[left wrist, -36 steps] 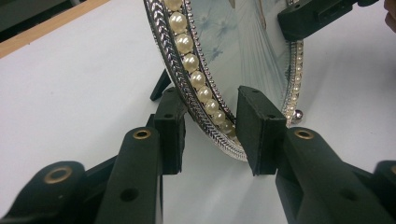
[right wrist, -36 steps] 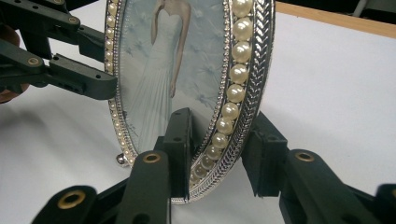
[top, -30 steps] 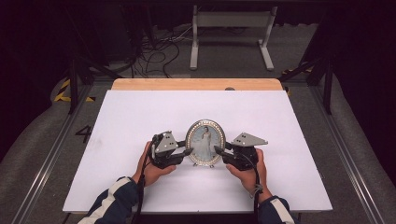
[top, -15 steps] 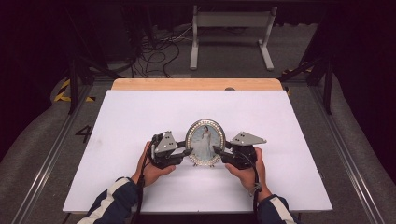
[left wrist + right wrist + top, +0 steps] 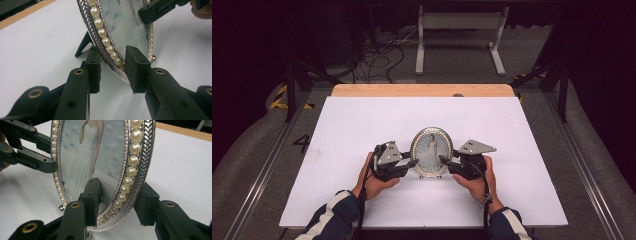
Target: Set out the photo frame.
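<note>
On white table (image 5: 362, 120), oval frame (image 5: 431, 151) upright, rear strut (image 5: 83, 45) in left gripper view, left hand-held gripper (image 5: 113, 70) and right hand-held gripper (image 5: 120, 202) both spread astride rim.

Even overhead light falls on the white table (image 5: 362, 130), which reads bright, while the room around it sinks into near black. Shadows under the hands are soft and short. Close up, the picture frame (image 5: 140, 170) glass carries a pale sheen, and the nearest black gripper parts blur slightly.

High view overhead, both tool views close, sharing frame (image 5: 431, 152)
</note>
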Demonstrator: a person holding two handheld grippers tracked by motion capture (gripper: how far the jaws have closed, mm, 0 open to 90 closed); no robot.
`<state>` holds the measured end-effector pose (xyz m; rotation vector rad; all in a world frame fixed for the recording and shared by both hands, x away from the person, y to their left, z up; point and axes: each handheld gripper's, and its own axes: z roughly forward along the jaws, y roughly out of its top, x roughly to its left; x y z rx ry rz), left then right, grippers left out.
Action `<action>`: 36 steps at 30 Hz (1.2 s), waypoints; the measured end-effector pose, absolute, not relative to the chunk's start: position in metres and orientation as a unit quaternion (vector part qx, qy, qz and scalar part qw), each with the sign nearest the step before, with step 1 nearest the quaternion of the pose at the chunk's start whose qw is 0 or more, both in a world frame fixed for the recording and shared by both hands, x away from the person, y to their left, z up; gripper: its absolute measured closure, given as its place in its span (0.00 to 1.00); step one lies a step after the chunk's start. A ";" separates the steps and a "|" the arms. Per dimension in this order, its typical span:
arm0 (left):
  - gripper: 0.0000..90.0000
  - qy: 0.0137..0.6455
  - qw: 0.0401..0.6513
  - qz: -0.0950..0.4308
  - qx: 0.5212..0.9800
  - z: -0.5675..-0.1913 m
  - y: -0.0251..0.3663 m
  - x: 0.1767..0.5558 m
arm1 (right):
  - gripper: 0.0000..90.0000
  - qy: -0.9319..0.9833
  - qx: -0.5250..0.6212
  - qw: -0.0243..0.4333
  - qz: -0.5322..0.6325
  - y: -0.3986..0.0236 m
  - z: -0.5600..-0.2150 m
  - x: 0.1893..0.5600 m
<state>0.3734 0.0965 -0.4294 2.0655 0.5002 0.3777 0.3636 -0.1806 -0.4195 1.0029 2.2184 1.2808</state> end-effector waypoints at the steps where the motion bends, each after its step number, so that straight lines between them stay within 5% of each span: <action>1: 0.74 0.204 0.471 0.155 0.844 -0.429 0.097 0.374 | 0.65 0.792 0.356 0.193 0.457 -0.181 -0.419 0.364; 36: 0.61 0.181 0.454 0.183 0.853 -0.425 0.110 0.366 | 0.51 0.821 0.310 0.244 0.414 -0.178 -0.412 0.348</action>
